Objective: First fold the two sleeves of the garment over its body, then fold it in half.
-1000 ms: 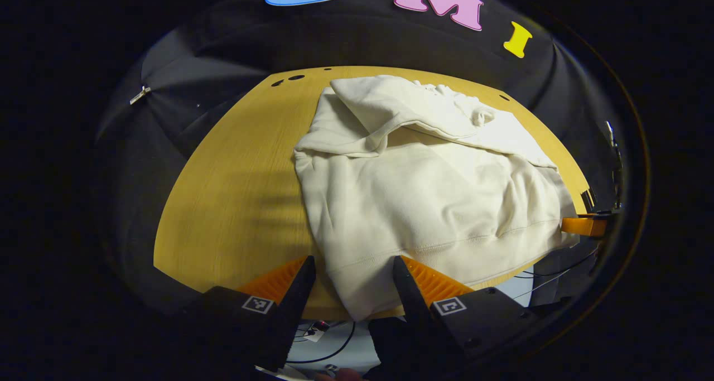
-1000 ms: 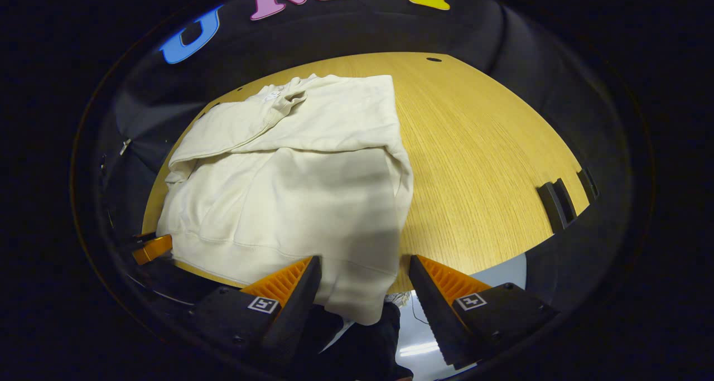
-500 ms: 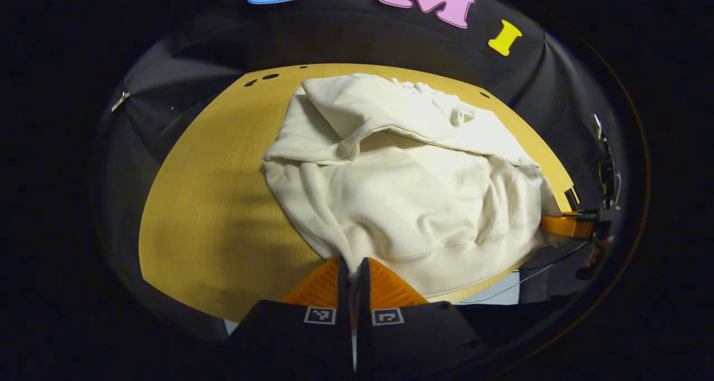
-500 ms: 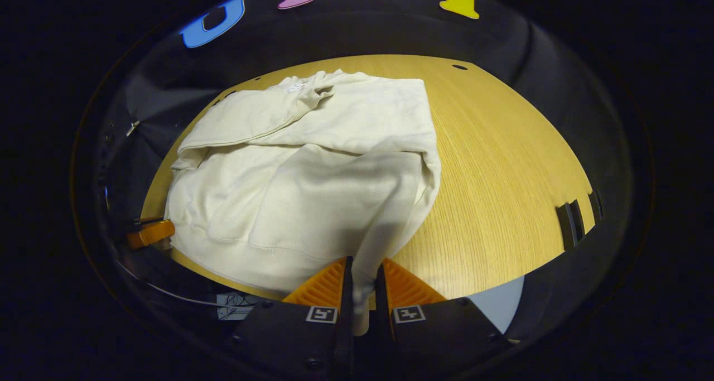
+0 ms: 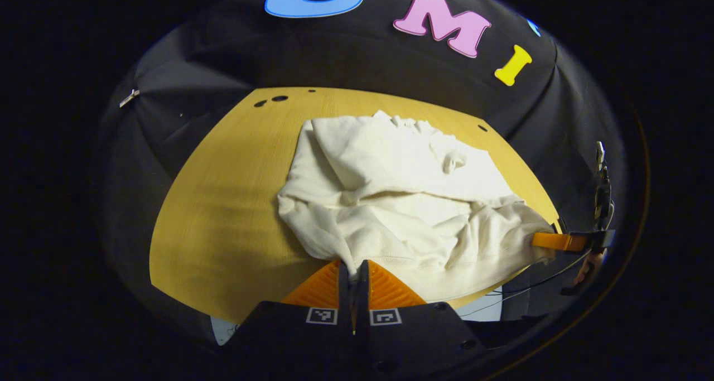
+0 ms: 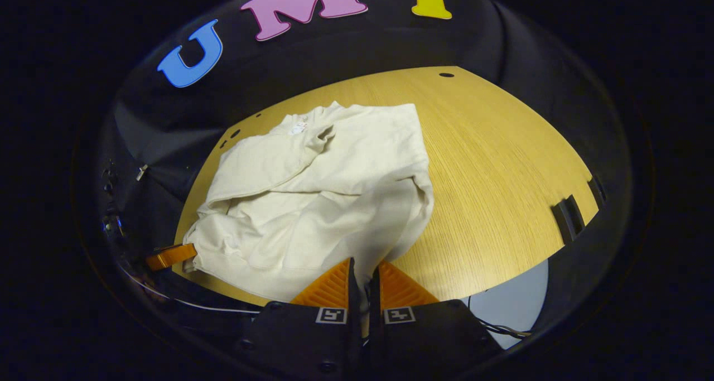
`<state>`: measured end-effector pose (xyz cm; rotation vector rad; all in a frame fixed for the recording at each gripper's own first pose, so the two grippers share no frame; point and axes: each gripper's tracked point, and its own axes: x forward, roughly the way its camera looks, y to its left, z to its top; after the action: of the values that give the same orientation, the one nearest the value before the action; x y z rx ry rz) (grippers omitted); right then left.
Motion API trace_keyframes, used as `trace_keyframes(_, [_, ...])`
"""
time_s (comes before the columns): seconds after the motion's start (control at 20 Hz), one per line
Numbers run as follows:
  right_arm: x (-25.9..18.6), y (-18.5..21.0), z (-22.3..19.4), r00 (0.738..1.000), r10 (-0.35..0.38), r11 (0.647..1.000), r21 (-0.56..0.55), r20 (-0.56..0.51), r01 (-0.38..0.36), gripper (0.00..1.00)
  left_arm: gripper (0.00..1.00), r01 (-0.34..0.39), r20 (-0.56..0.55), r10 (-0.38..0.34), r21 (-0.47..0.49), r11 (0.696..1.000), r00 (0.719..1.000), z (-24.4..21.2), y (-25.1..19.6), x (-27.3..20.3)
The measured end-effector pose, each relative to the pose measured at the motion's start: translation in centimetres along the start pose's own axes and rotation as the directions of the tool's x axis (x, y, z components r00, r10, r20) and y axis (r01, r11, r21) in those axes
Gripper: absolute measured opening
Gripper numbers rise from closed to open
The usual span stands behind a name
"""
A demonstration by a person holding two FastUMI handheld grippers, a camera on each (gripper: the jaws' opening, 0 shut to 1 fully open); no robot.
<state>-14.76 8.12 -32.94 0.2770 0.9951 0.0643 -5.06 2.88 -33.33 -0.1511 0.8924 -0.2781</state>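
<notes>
So the cream-white fleece sweatshirt (image 5: 401, 202) is sitting on the round light-wood bench (image 5: 223, 202), more toward the far half of it. Both sleeves are already laid across the chest, one over the other, so the top part looks like a flat, fairly tidy band with the neckline bunched at the far edge. The lower half is a different story: the ribbed hem is pulled up off the bench at its two near corners, and the fabric between them is rumpled into soft folds and sags in the middle.

The left gripper (image 5: 352, 269) has its orange ribbed fingers pressed nearly together with one hem corner pinched between them; the cloth runs right into the narrow slit. In the right gripper view you can see the same gripper farther off as an orange finger (image 6: 172, 256) touching the garment's edge at the bench rim.

The right gripper (image 6: 364, 272) is doing the same on the other corner, fingers closed on a strip of cream cloth that hangs through the gap. From the left gripper view it shows as an orange finger (image 5: 552, 241) at the sweatshirt's far right corner, with thin black cables trailing under it.

There's also a pair of small black slotted blocks (image 6: 566, 219) on the bench edge, well apart from the garment.
</notes>
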Motion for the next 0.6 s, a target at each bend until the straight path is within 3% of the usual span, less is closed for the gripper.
trace_keyframes(0.3, [0.4, 2.9, 9.1, 0.985, 0.066, 0.997, 0.027, 0.158, -0.071, 0.09, 0.07, 0.011, 0.127, -0.007, -0.026, 1.0, 0.992, 7.9, 0.4, 0.3])
trace_keyframes(0.6, [2.8, 2.4, 15.3, 0.973, 0.036, 0.996, 0.074, 0.23, -0.055, 0.09, 0.06, 0.021, 0.196, -0.01, -0.056, 0.998, 0.981, 13.1, 1.0, 2.0])
